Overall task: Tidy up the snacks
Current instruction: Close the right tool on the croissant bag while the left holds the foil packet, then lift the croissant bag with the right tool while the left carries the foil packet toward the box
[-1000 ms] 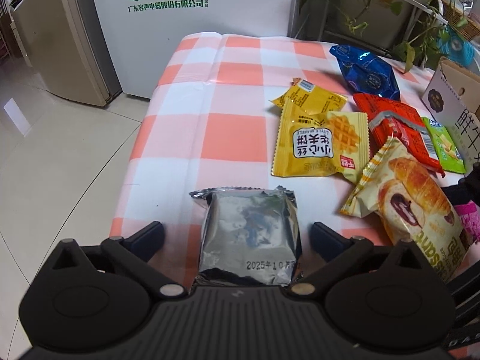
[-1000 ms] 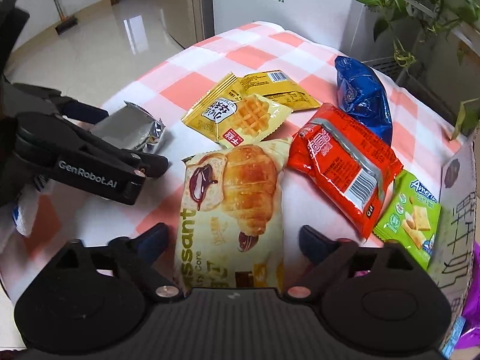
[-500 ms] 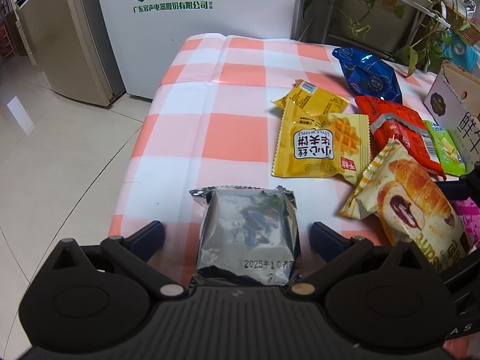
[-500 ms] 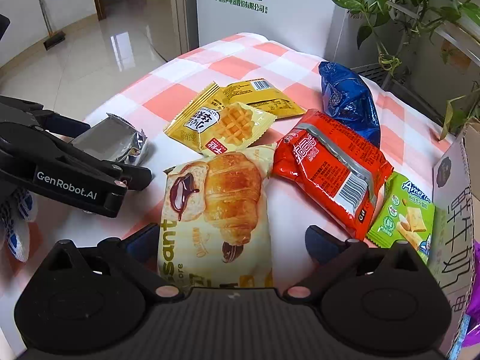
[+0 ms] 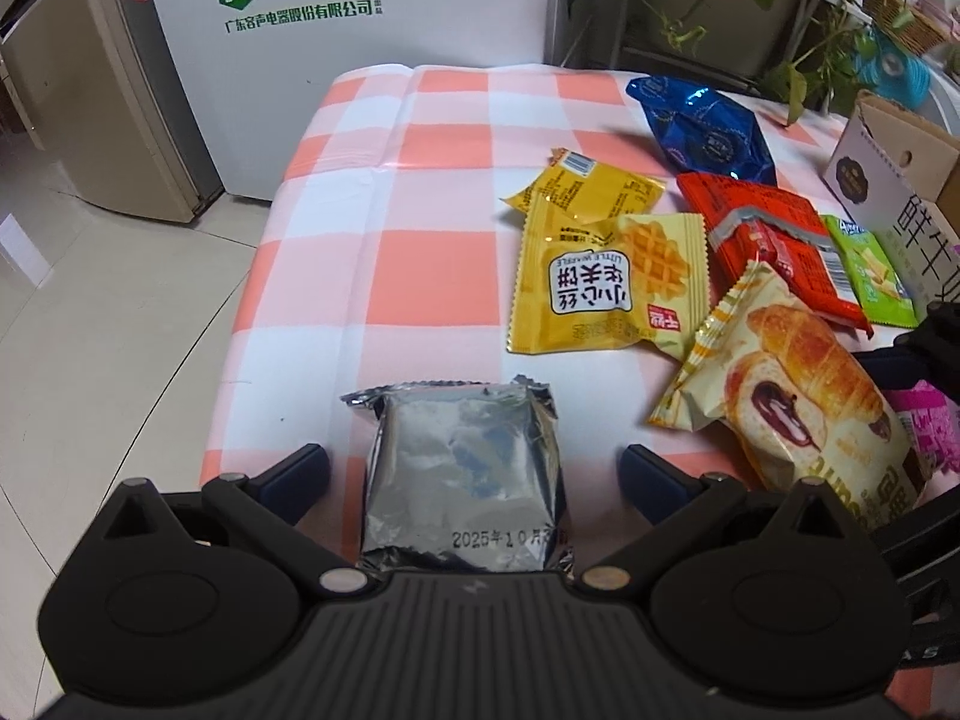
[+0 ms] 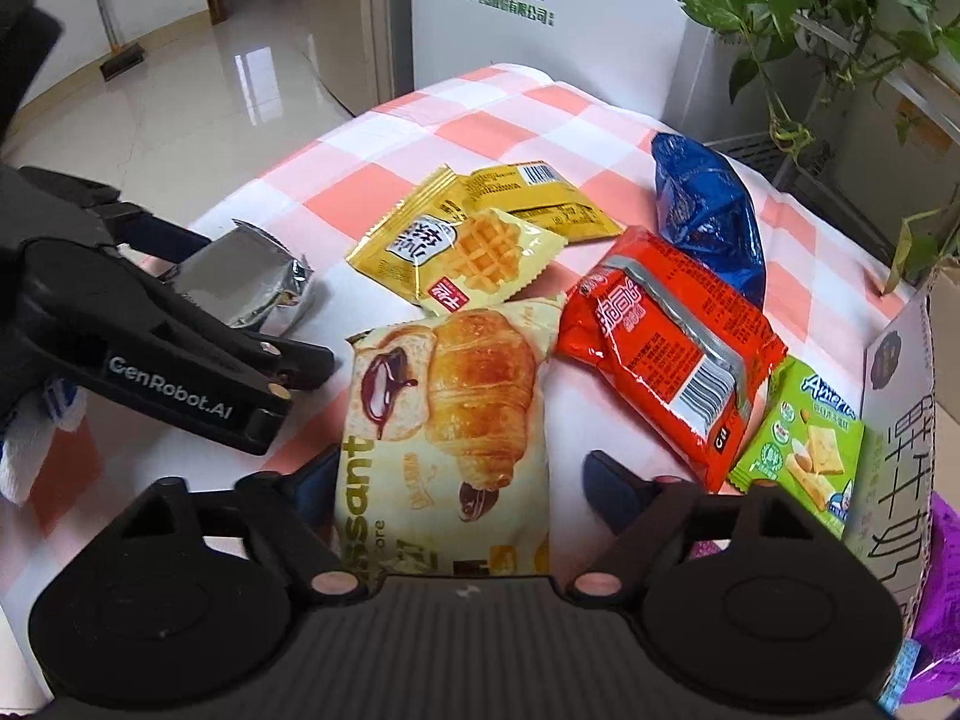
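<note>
Closing jaws on the right gripper [image 6: 459, 468] frame the croissant packet [image 6: 447, 420], which lies flat on the checked tablecloth [image 5: 432, 264] at the near middle of the spread; the left finger sits at the packet's edge while a gap shows between the right pad and the wrapper, so the pinch is not yet made. To do this step well, I would let the fingers meet across the packet's near end, where the wrapper is flatter, and squeeze only until the film stops sliding, since the pastry inside will likely crush under a hard grip. The lift should go straight up before any move toward the cardboard box [image 6: 900, 396] at the right, because the red packet [image 6: 666, 342] and the yellow waffle packet [image 6: 462, 258] lie just beside it and could be dragged along. The left gripper [image 5: 474, 471] hangs released, its fingers set wide on either side of the silver foil packet [image 5: 462, 474] at the near left edge of the table without pressing it; it should keep apart from the right one during the lift.
</note>
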{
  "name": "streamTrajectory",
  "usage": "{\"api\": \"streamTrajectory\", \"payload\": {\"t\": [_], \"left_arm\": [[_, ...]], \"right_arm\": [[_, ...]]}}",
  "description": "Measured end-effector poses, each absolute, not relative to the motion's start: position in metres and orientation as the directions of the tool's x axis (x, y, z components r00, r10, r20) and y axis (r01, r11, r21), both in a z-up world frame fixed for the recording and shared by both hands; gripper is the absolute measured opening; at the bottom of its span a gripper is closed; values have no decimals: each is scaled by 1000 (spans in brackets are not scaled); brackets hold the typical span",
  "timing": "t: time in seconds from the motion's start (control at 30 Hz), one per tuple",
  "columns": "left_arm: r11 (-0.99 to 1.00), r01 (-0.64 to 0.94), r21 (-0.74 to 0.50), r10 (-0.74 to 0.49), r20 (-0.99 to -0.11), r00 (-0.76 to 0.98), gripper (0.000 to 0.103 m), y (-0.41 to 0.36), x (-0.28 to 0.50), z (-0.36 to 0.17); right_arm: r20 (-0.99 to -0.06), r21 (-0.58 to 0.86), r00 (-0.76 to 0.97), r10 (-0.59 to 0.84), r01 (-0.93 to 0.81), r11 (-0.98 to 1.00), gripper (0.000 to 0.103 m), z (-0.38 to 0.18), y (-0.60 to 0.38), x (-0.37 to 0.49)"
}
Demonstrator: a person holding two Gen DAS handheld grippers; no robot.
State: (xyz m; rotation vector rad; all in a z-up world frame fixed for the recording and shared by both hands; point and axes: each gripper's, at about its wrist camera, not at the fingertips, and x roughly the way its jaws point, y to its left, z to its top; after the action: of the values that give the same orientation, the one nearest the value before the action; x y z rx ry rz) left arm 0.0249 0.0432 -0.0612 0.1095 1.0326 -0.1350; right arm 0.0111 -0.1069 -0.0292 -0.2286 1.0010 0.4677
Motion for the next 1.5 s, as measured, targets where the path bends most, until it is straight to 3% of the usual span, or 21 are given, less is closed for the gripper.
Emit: {"api": "streamTrajectory", "payload": {"t": [0.13,0.23,0.43,1.5], "left_arm": [[983,182,29,-65,-870,489,99,40,26,-59],[976,215,20,-89,-870,486,87,37,25,-56],[975,224,10,-104,-864,492,62,33,25,-49],[978,209,7,-118,-805,581,58,12,34,-14]], "right_arm": [[-841,-6,461,282,-529,848,72,-26,-102,4],[-838,-12,458,297,-559,829,64,-24,-97,0],[-840,3,455,296,-541,841,62,-20,-103,3],[-771,12,565,293,-447,894,62,25,-134,21]]}}
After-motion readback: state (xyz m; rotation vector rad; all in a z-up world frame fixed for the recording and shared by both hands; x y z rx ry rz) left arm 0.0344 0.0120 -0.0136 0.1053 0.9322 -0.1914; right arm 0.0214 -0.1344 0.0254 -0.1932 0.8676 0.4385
